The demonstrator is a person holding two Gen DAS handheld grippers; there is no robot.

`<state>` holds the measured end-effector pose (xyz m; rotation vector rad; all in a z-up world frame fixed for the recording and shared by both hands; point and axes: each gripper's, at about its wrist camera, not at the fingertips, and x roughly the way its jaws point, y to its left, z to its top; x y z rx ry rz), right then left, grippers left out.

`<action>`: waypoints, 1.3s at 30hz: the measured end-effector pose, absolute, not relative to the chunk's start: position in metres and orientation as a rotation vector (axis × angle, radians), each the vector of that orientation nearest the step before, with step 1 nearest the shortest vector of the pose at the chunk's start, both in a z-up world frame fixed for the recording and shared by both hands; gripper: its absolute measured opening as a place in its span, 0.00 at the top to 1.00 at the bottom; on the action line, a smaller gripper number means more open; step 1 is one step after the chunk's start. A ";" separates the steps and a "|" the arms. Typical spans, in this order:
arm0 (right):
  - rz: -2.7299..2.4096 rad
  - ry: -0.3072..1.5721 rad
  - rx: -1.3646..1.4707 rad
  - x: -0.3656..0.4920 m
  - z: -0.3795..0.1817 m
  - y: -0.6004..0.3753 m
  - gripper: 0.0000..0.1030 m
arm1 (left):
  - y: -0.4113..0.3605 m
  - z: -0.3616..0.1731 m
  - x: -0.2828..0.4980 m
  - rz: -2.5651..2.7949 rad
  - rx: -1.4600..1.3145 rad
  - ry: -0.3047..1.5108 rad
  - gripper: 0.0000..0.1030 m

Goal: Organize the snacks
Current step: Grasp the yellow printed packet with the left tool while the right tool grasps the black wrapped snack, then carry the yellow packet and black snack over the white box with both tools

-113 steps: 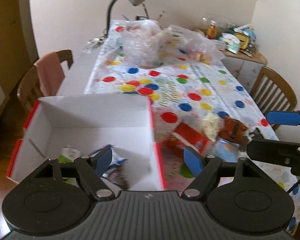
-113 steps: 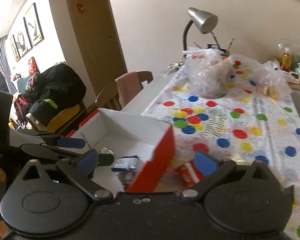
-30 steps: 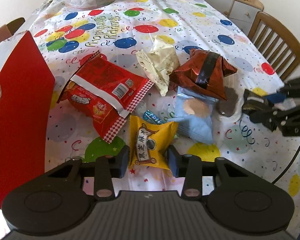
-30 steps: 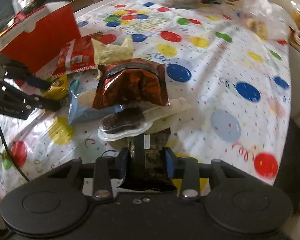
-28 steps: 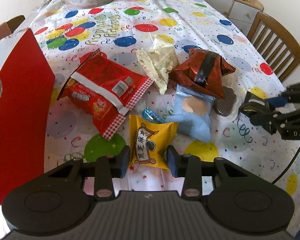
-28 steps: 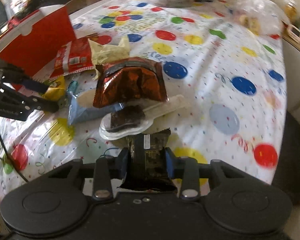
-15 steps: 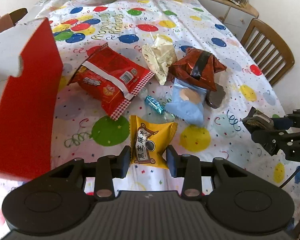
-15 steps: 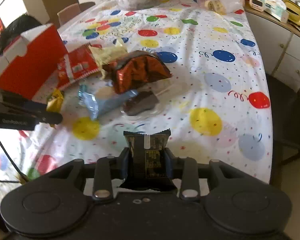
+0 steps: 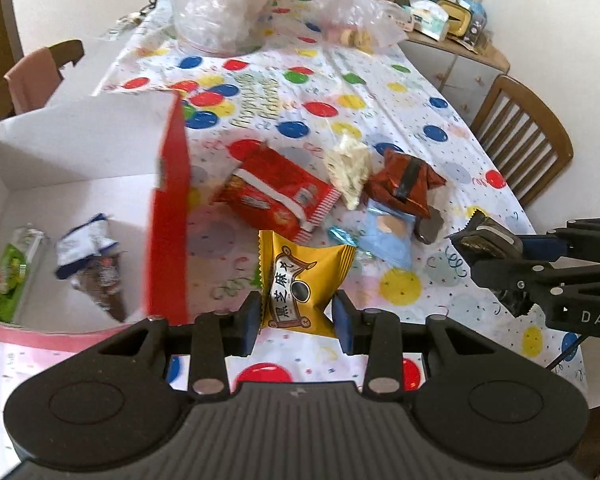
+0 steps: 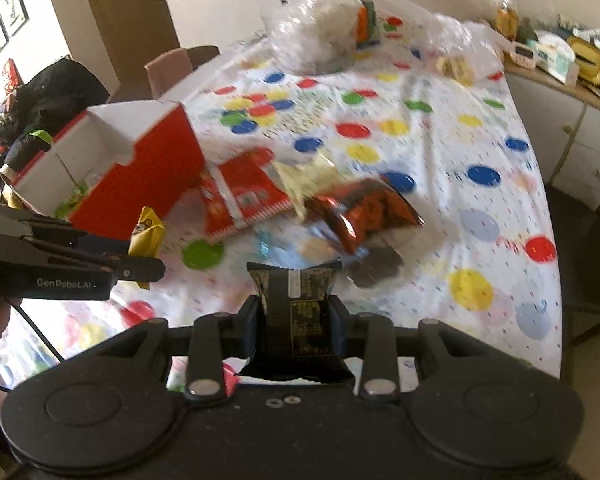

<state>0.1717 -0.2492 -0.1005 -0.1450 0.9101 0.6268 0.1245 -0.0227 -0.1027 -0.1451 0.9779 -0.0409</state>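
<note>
Yellow snack packet [image 9: 305,286] clamped in the left gripper [image 9: 298,316] and black snack packet [image 10: 295,312] clamped in the right gripper [image 10: 295,322], both held above the polka-dot tablecloth [image 9: 380,92], beside the open red-and-white box [image 9: 168,220] and the loose snack pile, including a red bag [image 9: 276,196].

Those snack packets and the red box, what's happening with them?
A person is sorting snacks with two hand-held tongs. The left tongs grip a yellow snack packet; the right tongs grip a dark foil packet. Both are held above the spotted tablecloth, beside the open red cardboard box, which already holds a few packets. Several more lie on the cloth.
</note>
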 end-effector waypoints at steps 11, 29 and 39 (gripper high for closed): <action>0.668 0.840 -0.150 0.154 -0.066 -0.180 0.68 | 0.039 -0.064 0.099 -0.002 -0.174 0.928 0.64; 0.775 0.778 -0.184 0.145 -0.047 -0.041 0.68 | 0.179 -0.057 0.086 0.174 -0.187 0.912 0.64; 0.765 0.825 -0.212 0.162 -0.068 0.022 0.68 | 0.230 -0.077 0.113 0.218 -0.162 1.005 0.64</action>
